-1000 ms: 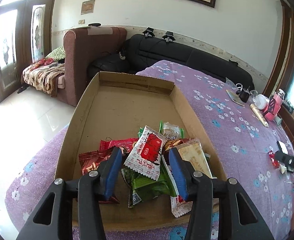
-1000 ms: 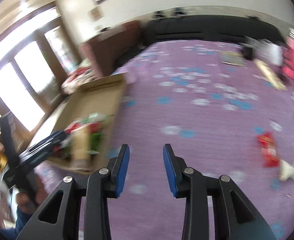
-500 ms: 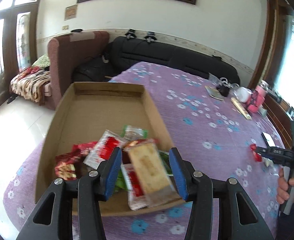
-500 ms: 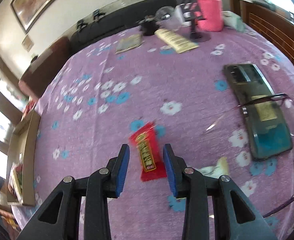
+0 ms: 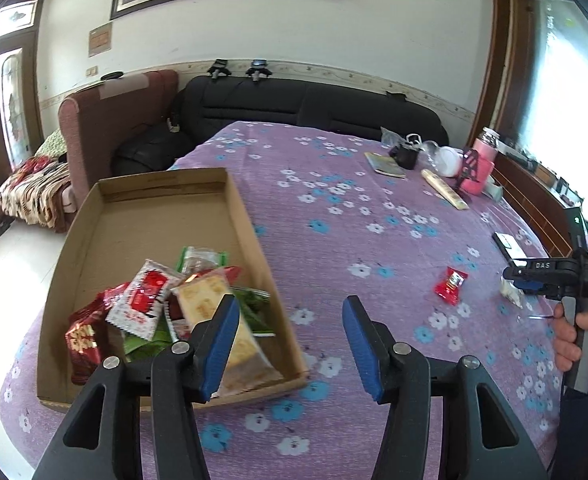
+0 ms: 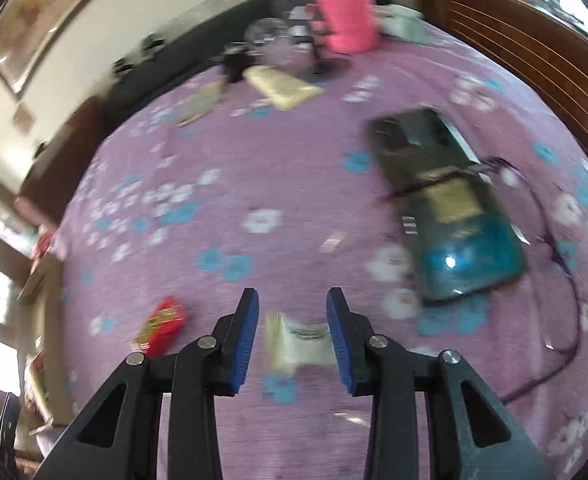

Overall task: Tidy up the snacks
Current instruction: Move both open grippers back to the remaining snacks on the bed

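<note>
The small pale cream snack packet (image 6: 294,342) lies flat on the purple flowered tablecloth (image 6: 254,168), framed between the blue pads of your right gripper (image 6: 292,336), which stands parted and grasps nothing. Lower squarely so each pad meets a packet edge, then close. The red foil snack packet (image 6: 162,324) lies just beside it to the left; keep clear. The dark smartphone (image 6: 454,216) and thin-framed glasses (image 6: 550,240) lie near on the right. Your left gripper (image 5: 290,344) is opening, empty, beside the shallow cardboard tray (image 5: 262,240) of snacks.
</note>
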`<state>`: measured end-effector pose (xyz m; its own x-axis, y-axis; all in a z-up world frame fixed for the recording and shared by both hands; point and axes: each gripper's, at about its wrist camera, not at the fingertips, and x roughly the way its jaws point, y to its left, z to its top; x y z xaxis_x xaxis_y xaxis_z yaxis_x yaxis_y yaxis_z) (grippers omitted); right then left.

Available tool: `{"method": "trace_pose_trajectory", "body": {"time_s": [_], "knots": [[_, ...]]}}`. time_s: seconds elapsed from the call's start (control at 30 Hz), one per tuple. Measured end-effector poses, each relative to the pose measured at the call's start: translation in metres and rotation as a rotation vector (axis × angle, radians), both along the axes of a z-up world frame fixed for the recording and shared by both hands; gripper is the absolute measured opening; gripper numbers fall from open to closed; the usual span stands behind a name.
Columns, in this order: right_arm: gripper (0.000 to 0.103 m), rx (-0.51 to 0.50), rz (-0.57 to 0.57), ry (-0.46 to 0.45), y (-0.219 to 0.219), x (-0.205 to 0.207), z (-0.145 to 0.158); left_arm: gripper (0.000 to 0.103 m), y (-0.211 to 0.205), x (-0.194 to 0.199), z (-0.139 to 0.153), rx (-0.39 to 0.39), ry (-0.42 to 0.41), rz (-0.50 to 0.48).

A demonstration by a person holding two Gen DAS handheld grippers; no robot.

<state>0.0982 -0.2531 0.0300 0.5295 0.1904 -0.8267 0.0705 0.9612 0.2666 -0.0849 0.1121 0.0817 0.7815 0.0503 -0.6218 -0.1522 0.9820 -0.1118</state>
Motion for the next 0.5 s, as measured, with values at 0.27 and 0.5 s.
{"method": "trace_pose_trajectory", "body": {"time_s": [0.27, 0.5], "knots": [[0.036, 0.181, 0.19, 0.068, 0.02, -0.01, -0.007, 0.057, -0.02, 0.006, -0.004, 0.018, 0.029, -0.045], [0.041, 0.068, 0.286, -0.024, 0.036, -0.025, 0.011, 0.057, -0.034, 0.015, -0.001, 0.007, 0.051, -0.089]]}}
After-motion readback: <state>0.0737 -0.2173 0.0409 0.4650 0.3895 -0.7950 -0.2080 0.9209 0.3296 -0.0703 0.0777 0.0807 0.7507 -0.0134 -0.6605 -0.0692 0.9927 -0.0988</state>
